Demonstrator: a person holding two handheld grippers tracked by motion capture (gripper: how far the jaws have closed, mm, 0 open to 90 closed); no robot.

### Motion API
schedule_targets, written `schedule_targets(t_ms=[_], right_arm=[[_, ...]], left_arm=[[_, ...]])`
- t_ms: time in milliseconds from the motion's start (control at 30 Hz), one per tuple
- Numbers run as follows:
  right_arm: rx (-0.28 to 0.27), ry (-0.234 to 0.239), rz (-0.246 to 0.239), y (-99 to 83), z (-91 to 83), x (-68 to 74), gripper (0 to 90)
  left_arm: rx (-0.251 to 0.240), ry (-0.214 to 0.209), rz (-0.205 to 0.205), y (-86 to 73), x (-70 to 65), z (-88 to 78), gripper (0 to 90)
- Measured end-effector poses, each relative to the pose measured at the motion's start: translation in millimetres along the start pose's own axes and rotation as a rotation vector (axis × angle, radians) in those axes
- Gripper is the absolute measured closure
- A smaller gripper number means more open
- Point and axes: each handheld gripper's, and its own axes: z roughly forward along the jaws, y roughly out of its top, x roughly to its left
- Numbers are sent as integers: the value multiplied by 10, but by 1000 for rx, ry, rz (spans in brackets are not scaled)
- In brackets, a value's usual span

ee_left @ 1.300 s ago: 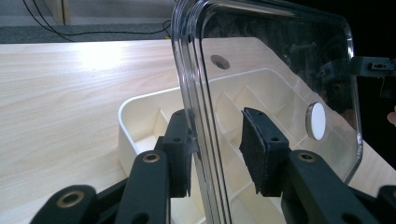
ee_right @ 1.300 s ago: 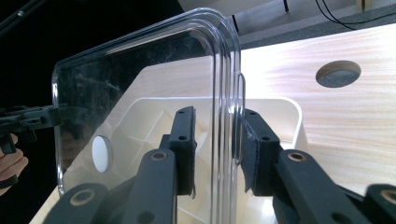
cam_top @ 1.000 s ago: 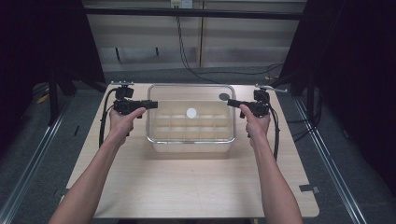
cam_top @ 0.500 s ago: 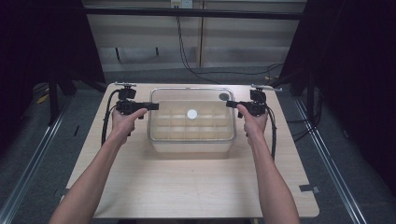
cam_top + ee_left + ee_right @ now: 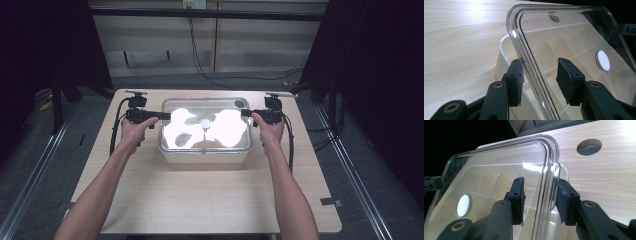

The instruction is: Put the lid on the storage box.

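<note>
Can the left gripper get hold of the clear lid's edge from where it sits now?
Probably yes: the left gripper already straddles the clear lid rim, its jaws having just been opening, pads apart from it, nothing between.

Lid: clear, colourless plastic with a white round disc. Compartment box: cream-white. Gripper pads: black. Table: pale wood grain.
</note>
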Motion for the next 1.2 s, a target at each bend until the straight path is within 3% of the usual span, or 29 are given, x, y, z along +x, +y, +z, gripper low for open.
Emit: schedule_targets(t_ms=[267,533,767,833,900,933,1200], right_arm=[[16,-21,0,-27,62,-15,595],[34,-62,-17,-70,106,-5,561],[54,-79,-21,-94,141,-17,549],[61,-86,-22,-100,153,-18,542],[63,-86,-19,-110,159,-25,539],[64,-89,-18,-115,165,-31,538],[75,-99,-6,-126,191,-24,515]], left_arm=[[13,-2,-2,-32,44,31,562],[43,31,8,-49,37,66,560],[44,13,-28,-93,78,116,546],[50,16,-17,-97,85,120,545],[44,18,-38,-102,71,138,542],[58,23,-21,-102,81,143,540],[53,39,-12,-103,52,157,518]])
